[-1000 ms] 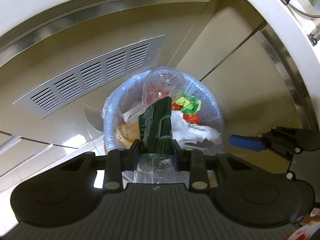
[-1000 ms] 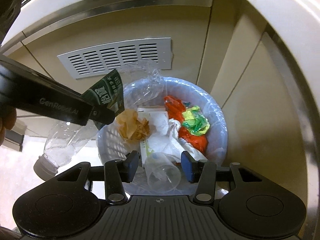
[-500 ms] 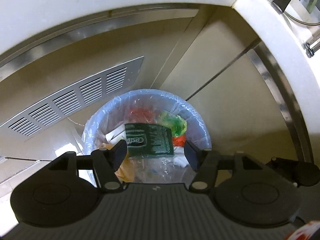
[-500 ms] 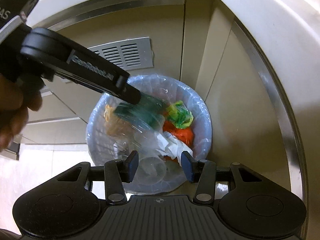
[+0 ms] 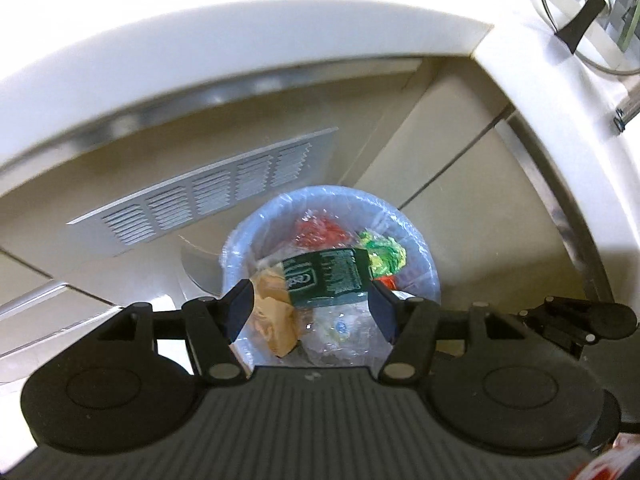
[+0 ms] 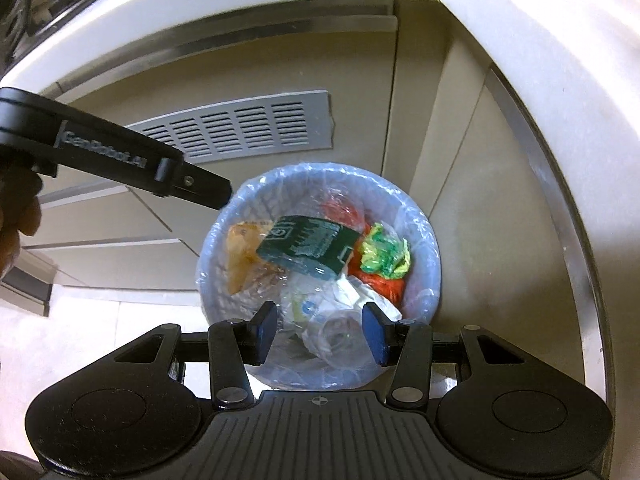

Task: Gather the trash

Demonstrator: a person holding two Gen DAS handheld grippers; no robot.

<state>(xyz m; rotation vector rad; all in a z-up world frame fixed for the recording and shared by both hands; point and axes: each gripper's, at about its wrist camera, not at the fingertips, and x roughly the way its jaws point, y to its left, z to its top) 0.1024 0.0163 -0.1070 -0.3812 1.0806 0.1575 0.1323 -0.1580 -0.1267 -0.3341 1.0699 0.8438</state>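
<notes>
— Looking down both grippers, we see the bin [image 5: 425, 240] below us, lined with a clear bag. Where is the bottle [image 5: 326, 278]?

— It lies on its side on top of the trash, green label up. We can read the label; the clear body melts into the liner and we cannot trace its ends.

— And the left gripper [image 5: 312, 304]?

— Its jaws have just been opening and stand apart, with nothing held between them. The bottle only shows through the gap from far below.

— The right gripper [image 6: 320, 330]?

— A clear cup [image 6: 336, 332] sits between its pads, mouth toward us, and they appear to clamp it. Its edges are hard to separate from the white plastic behind.

— What else can we make out in the bin?

— Brown paper [image 5: 274, 312] left of the label, a red and green wrapper [image 5: 384, 256] to the right. The near rim is hidden behind both gripper bodies.

— The edges?

— A hand [image 6: 16, 216] is cut off at the left of the right view, and a glass lid [image 5: 580, 28] at the top corner of the left view.
</notes>
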